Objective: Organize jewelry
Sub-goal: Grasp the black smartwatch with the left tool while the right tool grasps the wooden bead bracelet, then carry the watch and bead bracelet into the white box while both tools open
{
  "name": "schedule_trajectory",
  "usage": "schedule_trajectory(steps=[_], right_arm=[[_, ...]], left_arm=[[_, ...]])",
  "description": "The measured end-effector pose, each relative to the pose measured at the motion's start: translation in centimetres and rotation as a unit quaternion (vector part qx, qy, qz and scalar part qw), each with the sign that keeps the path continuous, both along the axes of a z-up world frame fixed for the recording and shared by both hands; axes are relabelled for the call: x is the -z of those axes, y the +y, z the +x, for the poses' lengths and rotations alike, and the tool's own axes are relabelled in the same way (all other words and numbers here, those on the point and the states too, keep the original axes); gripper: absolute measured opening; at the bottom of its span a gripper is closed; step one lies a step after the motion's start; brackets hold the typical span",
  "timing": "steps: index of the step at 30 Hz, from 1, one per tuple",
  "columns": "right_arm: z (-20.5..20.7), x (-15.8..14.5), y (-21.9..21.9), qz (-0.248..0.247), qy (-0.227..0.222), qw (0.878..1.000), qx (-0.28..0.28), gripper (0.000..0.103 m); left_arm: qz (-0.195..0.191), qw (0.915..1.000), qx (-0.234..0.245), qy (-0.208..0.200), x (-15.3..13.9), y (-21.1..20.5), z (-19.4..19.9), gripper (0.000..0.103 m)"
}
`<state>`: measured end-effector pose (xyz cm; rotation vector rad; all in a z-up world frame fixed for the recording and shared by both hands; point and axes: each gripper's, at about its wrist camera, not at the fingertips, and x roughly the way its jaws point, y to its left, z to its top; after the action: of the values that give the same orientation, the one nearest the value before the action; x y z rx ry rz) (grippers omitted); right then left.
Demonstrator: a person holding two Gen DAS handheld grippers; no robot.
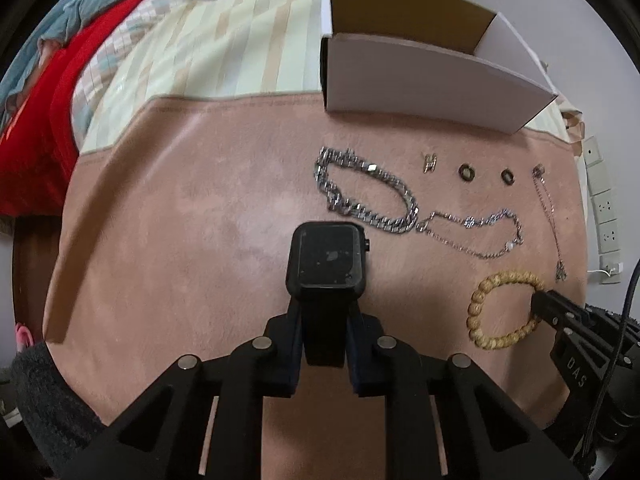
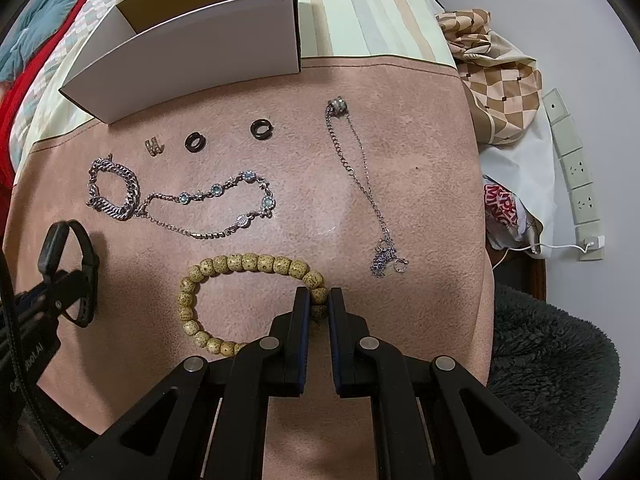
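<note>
My left gripper (image 1: 324, 312) is shut on the strap of a black smartwatch (image 1: 326, 258), held just above the pink mat (image 1: 180, 220); the watch also shows in the right wrist view (image 2: 68, 264). My right gripper (image 2: 319, 300) is shut on the wooden bead bracelet (image 2: 224, 268), which lies on the mat (image 2: 420, 160); the bracelet also shows in the left wrist view (image 1: 496, 304). A chunky silver chain (image 1: 360, 192), a blue-stone bracelet (image 2: 224, 200), a thin necklace (image 2: 360, 176), two dark rings (image 2: 194, 142) and a small gold earring (image 2: 153, 147) lie on the mat.
An open white cardboard box (image 1: 420, 76) stands at the mat's far edge; it also shows in the right wrist view (image 2: 192, 44). Bedding and a red cloth (image 1: 36, 128) lie to the left. A checked cloth (image 2: 496, 72), wall sockets (image 2: 576, 168) and a dark fleece (image 2: 548, 368) are to the right.
</note>
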<state>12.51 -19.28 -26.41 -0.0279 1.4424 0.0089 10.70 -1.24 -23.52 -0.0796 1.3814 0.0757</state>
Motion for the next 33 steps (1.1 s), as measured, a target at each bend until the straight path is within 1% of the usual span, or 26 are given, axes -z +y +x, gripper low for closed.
schedule_trajectory(steps=[5, 8, 12, 15, 20, 23, 29, 31, 33], right_arm=[[-0.2, -0.7, -0.5, 0.018, -0.009, 1.000, 0.006, 0.009], [-0.2, -2.0, -0.3, 0.031, -0.020, 0.999, 0.004, 0.009], [-0.2, -4.1, 0.1, 0.048, -0.042, 0.998, -0.006, 0.009], [0.1, -5.9, 0.5, 0.060, -0.060, 0.996, -0.013, 0.009], [1.2, -9.6, 1.3, 0.080, -0.094, 0.992, -0.022, 0.009], [2.6, -12.5, 1.7, 0.089, -0.126, 0.988, -0.025, 0.009], [7.0, -17.3, 2.2, 0.100, -0.170, 0.980, -0.040, 0.009], [8.7, -18.3, 2.6, 0.099, -0.177, 0.978, -0.048, 0.009], [10.4, -18.6, 3.2, 0.098, -0.178, 0.978, -0.058, 0.009]], left_arm=[[0.006, 0.9997, 0.012, -0.021, -1.8, -1.4, 0.3, 0.015], [0.008, 0.9993, 0.017, -0.033, -2.8, -2.0, 0.3, 0.015], [0.005, 0.9984, 0.019, -0.052, -4.4, -1.8, -0.1, 0.015], [0.003, 0.9970, 0.019, -0.075, -5.6, -1.2, 0.0, 0.015], [-0.007, 0.9937, 0.016, -0.111, -8.7, -0.4, 1.0, 0.015], [-0.011, 0.9910, 0.018, -0.132, -10.6, 0.0, 2.2, 0.015], [-0.018, 0.9875, 0.019, -0.155, -12.4, 0.6, 5.5, 0.015], [-0.017, 0.9870, 0.019, -0.159, -12.7, 0.6, 6.8, 0.015], [-0.017, 0.9871, 0.019, -0.158, -12.6, 0.7, 8.3, 0.015]])
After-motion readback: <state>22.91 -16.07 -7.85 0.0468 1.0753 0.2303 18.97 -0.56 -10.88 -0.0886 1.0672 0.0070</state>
